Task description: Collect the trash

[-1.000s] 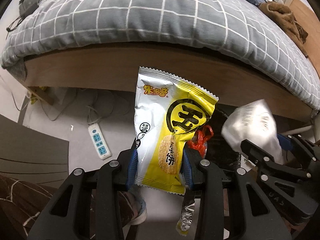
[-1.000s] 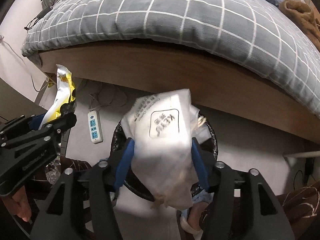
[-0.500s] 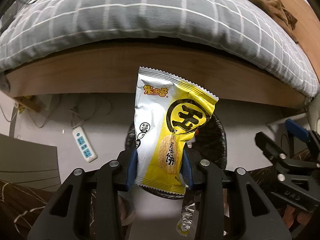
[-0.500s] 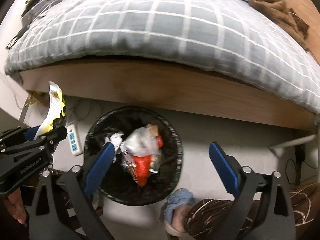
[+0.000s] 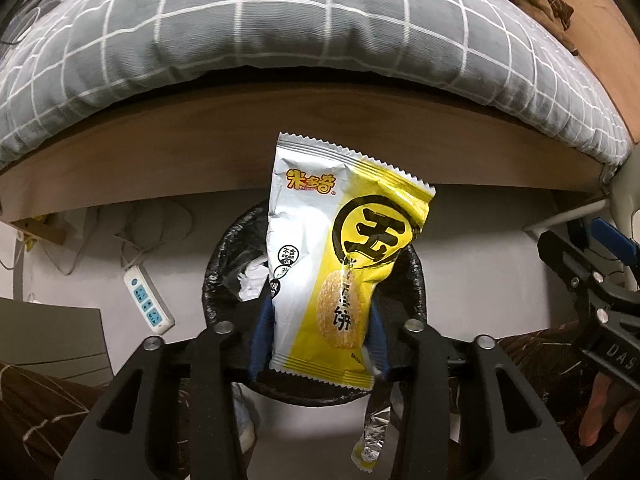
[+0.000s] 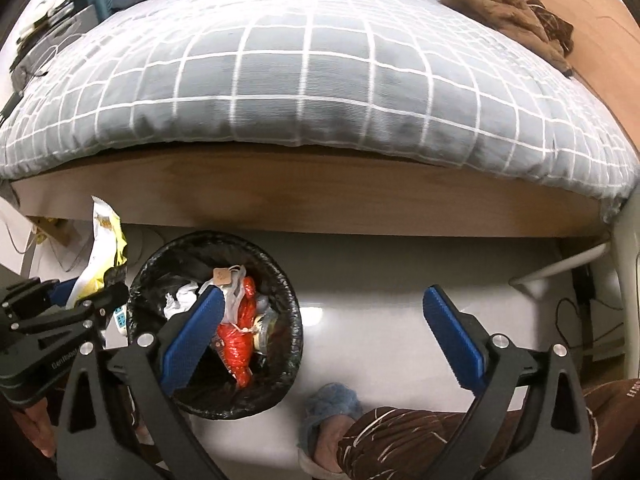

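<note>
My left gripper (image 5: 318, 336) is shut on a yellow and silver snack wrapper (image 5: 340, 256) and holds it upright above the black-lined trash bin (image 5: 416, 280). The wrapper also shows at the left of the right wrist view (image 6: 102, 256), beside the bin (image 6: 288, 308). The bin holds a red bag (image 6: 240, 344), white paper and other trash. My right gripper (image 6: 326, 336) is open and empty, above the floor just right of the bin.
A bed with a grey checked duvet (image 6: 320, 80) and wooden frame (image 6: 320, 200) stands behind the bin. A white power strip (image 5: 148, 304) with cables lies on the floor at the left. A person's leg and blue slipper (image 6: 332, 404) are below.
My right gripper opened and let go of the white mask packet, which went into the bin, then moved right. My left gripper carried the wrapper to above the bin.
</note>
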